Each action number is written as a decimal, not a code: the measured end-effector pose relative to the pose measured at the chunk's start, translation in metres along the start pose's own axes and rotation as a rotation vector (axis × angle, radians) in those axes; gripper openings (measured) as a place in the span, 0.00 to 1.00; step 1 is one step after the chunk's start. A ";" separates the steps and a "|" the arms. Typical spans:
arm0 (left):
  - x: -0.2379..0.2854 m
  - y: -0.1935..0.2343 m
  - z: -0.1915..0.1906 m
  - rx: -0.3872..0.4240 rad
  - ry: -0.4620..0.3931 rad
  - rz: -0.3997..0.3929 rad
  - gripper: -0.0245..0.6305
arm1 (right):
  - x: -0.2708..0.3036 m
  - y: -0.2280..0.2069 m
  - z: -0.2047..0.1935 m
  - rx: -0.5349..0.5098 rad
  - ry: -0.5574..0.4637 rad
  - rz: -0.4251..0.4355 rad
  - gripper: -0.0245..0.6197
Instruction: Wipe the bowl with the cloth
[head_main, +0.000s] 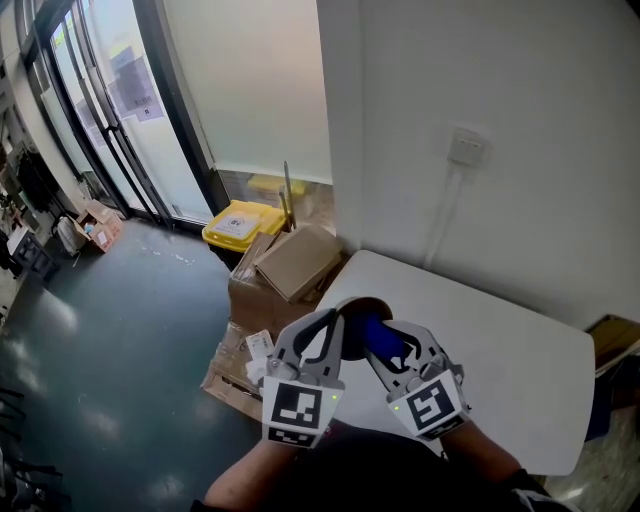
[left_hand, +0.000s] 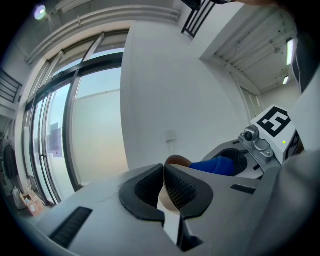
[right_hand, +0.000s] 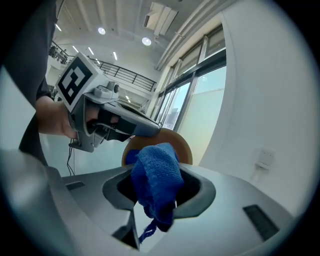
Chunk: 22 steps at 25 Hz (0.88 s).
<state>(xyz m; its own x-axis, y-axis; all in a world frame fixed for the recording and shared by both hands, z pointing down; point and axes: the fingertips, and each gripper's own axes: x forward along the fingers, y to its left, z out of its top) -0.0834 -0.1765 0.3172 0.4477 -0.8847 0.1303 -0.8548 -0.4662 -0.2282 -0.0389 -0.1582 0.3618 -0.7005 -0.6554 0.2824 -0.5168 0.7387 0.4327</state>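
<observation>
Nearest the camera, the left gripper has its jaws pinched together on the thin rim of the brown bowl, which is held in the air over the left edge of the white desk. Beside it, the right gripper has its jaws clamped on a bunched blue cloth at the bowl's mouth. Cardboard boxes crowd the floor to the left, and open desk spreads right towards the wall.

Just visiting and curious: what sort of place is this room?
Probably a workroom or office corner rather than a home kitchen. There is a plain white table, cardboard boxes and a yellow bin piled on the dark floor, and tall glass doors.
</observation>
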 end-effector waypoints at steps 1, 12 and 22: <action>0.001 -0.002 -0.001 0.022 0.005 -0.001 0.07 | 0.000 -0.004 -0.003 -0.005 0.009 -0.015 0.26; -0.002 -0.030 0.012 0.065 -0.004 -0.088 0.07 | 0.007 -0.014 0.020 -0.089 -0.043 -0.081 0.26; -0.002 -0.020 0.023 0.102 -0.037 -0.051 0.07 | 0.007 0.012 0.034 -0.134 -0.080 0.021 0.26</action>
<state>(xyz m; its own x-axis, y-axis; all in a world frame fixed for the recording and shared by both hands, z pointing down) -0.0610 -0.1650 0.2994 0.5005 -0.8588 0.1092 -0.8004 -0.5071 -0.3196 -0.0663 -0.1485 0.3399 -0.7505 -0.6211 0.2258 -0.4346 0.7212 0.5394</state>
